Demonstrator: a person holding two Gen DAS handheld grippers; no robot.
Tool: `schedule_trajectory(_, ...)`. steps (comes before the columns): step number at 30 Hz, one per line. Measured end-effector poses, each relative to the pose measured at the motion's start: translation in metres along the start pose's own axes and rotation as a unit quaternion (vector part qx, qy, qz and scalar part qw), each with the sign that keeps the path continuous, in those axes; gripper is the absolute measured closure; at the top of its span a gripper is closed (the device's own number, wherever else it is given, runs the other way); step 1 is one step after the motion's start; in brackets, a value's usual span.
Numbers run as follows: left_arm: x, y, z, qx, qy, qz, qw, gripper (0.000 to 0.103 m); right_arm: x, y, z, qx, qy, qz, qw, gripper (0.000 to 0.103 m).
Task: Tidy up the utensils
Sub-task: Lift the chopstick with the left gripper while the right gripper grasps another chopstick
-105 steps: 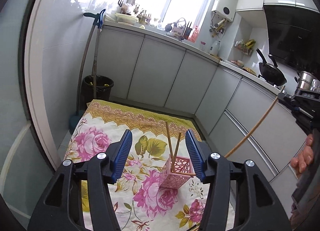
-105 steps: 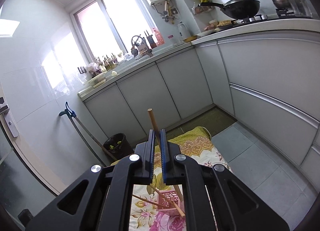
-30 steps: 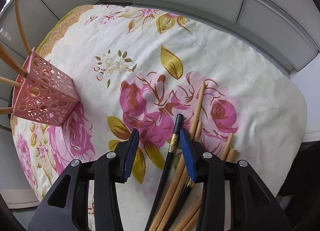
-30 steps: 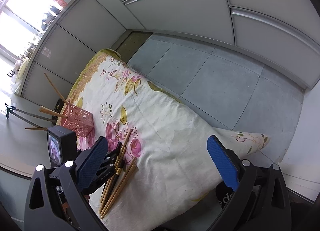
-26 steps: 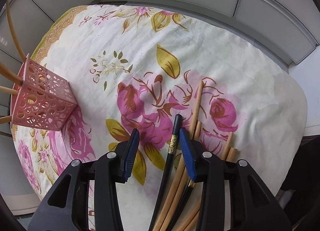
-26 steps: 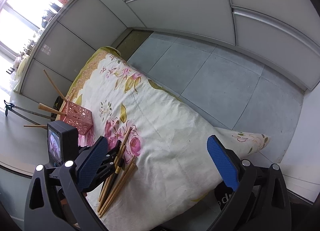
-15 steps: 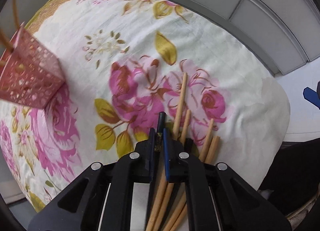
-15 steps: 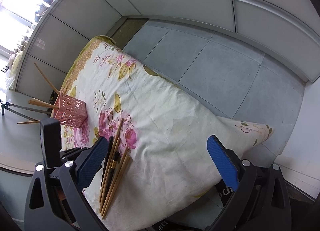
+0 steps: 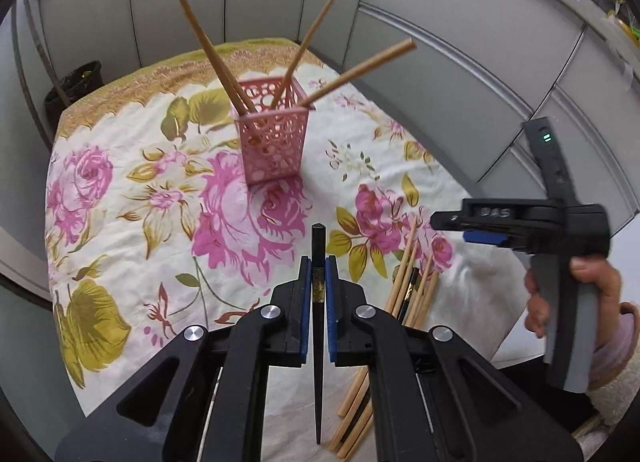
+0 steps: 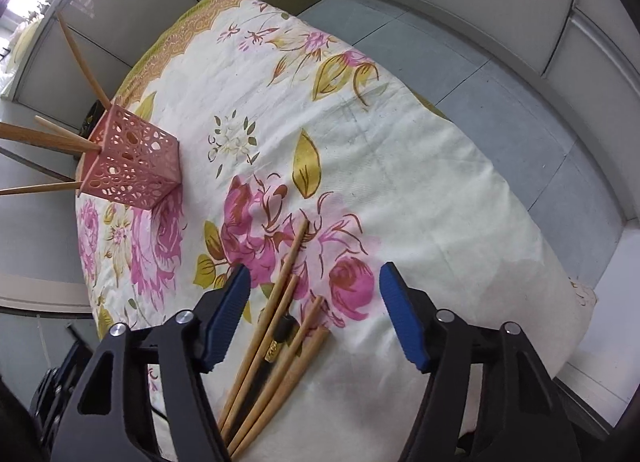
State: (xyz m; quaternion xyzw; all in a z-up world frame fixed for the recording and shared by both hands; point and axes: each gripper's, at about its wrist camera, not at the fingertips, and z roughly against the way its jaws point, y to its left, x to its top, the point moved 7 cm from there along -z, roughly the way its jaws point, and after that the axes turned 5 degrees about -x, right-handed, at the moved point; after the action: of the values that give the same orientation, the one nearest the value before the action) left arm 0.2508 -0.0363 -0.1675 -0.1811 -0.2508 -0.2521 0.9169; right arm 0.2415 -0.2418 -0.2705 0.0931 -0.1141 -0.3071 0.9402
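My left gripper (image 9: 318,270) is shut on a black chopstick (image 9: 318,246) with a gold band, held above the floral cloth and pointing toward the pink lattice holder (image 9: 270,134). The holder stands upright with several wooden chopsticks (image 9: 208,42) leaning out of it. It also shows in the right wrist view (image 10: 132,158). My right gripper (image 10: 314,282) is open and empty, low over a loose pile of wooden chopsticks (image 10: 280,294) with one black chopstick (image 10: 280,336) among them. The pile also shows in the left wrist view (image 9: 408,262), under the right gripper (image 9: 472,222).
The floral cloth (image 9: 132,190) covers a small table whose right edge (image 10: 560,282) drops to a grey tiled floor (image 10: 500,74). White cabinet doors (image 9: 440,22) run behind. A black bin (image 9: 76,82) stands at the far left corner.
My left gripper has closed on a black chopstick, lifted it off the pile and turned toward the pink holder. My right gripper, still open, has come down over the pile.
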Motion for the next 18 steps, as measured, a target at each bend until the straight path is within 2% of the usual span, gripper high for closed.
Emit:
schedule_trajectory(1, 0.001, 0.002, 0.006, 0.001, -0.008, 0.001, 1.0, 0.097, 0.001, 0.003, -0.005, -0.008, 0.006, 0.001, 1.0, 0.045)
schedule_trajectory(3, 0.003, 0.006, 0.016, 0.003, -0.023, 0.003, 0.9997, 0.097, 0.003, 0.01, -0.016, -0.017, 0.024, 0.001, 1.0, 0.06)
schedule_trajectory(6, 0.006, 0.012, 0.027, -0.004, -0.037, 0.013, 0.9992, 0.097, 0.003, 0.02, -0.028, -0.043, 0.039, -0.003, 0.998, 0.067)
schedule_trajectory(10, 0.006, 0.017, 0.035, -0.017, -0.048, 0.025, 0.9984, 0.097, 0.003, 0.035, -0.03, -0.086, 0.014, 0.0, 0.996, 0.068)
schedule_trajectory(13, 0.006, 0.02, 0.042, -0.017, -0.056, 0.03, 0.9978, 0.097, 0.0, 0.042, -0.03, -0.116, -0.016, -0.006, 0.993, 0.076)
schedule_trajectory(15, 0.008, 0.023, 0.046, -0.013, -0.063, 0.033, 0.9974, 0.097, -0.003, 0.042, -0.029, -0.117, -0.037, -0.013, 0.992, 0.092)
schedule_trajectory(18, 0.007, 0.027, 0.053, -0.013, -0.072, 0.04, 0.9966, 0.097, -0.009, 0.042, -0.028, -0.064, -0.052, -0.038, 0.996, 0.096)
